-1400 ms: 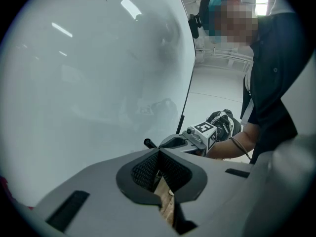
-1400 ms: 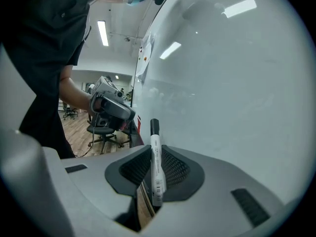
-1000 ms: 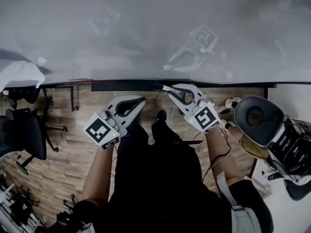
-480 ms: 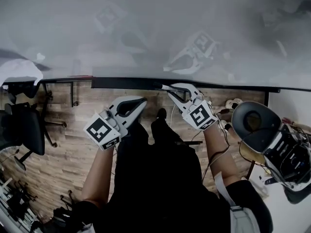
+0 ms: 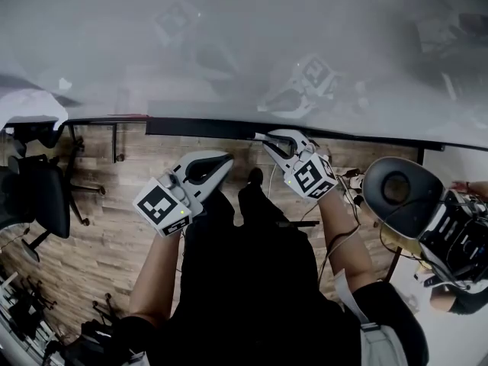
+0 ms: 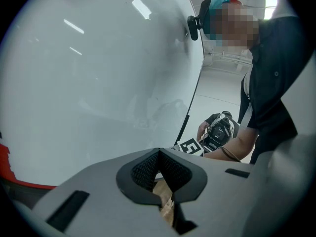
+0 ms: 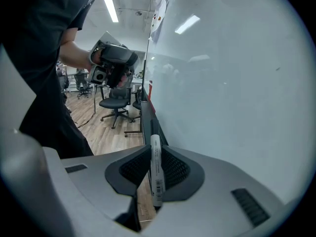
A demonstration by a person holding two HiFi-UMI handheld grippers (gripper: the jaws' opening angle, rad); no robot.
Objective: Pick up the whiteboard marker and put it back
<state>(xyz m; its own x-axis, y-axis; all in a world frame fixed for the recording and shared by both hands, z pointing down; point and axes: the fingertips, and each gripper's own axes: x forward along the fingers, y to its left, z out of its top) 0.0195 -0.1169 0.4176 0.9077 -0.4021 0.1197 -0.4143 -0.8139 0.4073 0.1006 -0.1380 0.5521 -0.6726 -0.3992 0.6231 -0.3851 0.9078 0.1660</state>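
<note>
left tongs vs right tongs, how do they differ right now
The right tongs are shut on the whiteboard marker; the left tongs are shut on nothing. In the head view the right tongs' tips reach the black ledge under the whiteboard; the left tongs sit lower, short of it. Both are grey, carry a marker cube and point toward the board.

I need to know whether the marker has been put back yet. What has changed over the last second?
Very little. The rear end of the right gripper swung slightly left and toward the whiteboard, while its tips stayed at the black tray. Nothing was let go: it is still shut on the whiteboard marker. The left gripper barely moved and is shut and empty.
</note>
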